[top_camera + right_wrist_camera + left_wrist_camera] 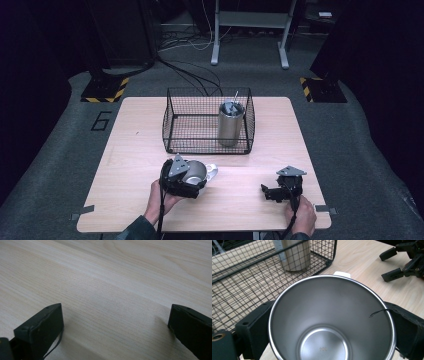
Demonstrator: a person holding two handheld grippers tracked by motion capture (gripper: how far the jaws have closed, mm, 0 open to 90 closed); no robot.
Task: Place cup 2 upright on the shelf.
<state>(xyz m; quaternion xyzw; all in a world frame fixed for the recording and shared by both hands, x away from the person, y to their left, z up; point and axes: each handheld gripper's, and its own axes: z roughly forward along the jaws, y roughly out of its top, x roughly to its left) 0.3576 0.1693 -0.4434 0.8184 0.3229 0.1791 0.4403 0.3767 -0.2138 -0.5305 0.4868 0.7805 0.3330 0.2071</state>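
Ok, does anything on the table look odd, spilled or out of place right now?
Nothing spilled or damaged. The steel cup in the left gripper is empty and tipped on its side. A thin dark thread lies across the cup's rim. The tumbler stands upright in the wire basket.

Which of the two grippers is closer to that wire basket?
The left gripper, holding a steel cup just in front of the wire basket. The right gripper rests farther back, toward the table's near right corner.

Empty steel cup point(332, 322), tipped on its side, just before the wire basket point(172, 127).
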